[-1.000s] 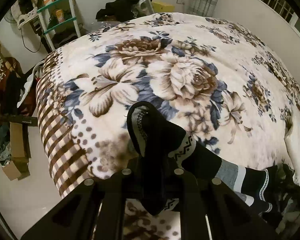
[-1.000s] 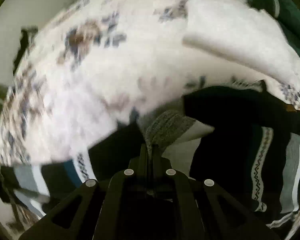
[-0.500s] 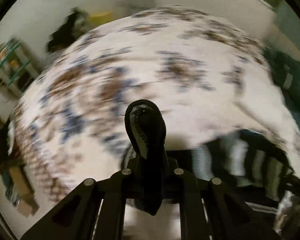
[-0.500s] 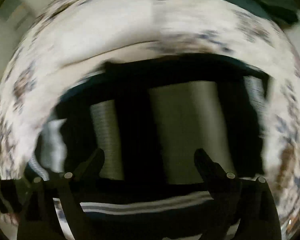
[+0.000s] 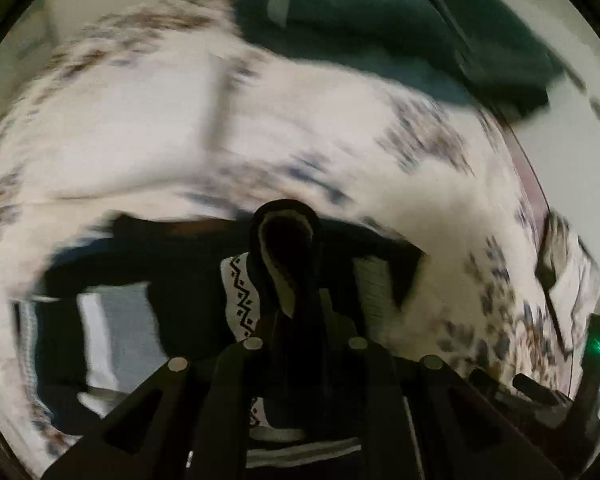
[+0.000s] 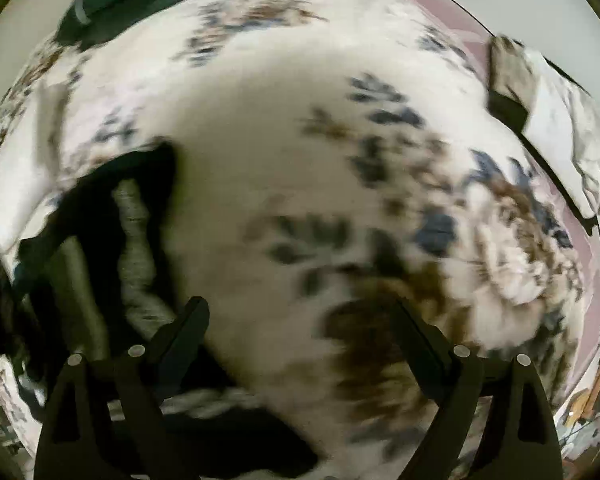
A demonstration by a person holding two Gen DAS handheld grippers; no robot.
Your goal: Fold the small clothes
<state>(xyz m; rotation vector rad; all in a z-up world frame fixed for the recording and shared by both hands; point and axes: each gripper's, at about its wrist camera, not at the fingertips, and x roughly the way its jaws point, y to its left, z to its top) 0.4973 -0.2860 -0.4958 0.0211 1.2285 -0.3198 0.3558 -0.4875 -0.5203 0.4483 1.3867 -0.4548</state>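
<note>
The left hand-held gripper point(image 5: 296, 312) is clamped tight on a black knit sock point(image 5: 286, 248), whose cuff loops above the pads into a soft oval. The right hand-held gripper point(image 6: 300, 324) stands wide apart, nothing between its fingers, above the plush floral blanket point(image 6: 260, 120) on the bed. Striped black-and-grey socks point(image 6: 132, 240) lie crumpled left of it. Dark green fabric point(image 5: 380, 20) bunches at the far edge
</note>
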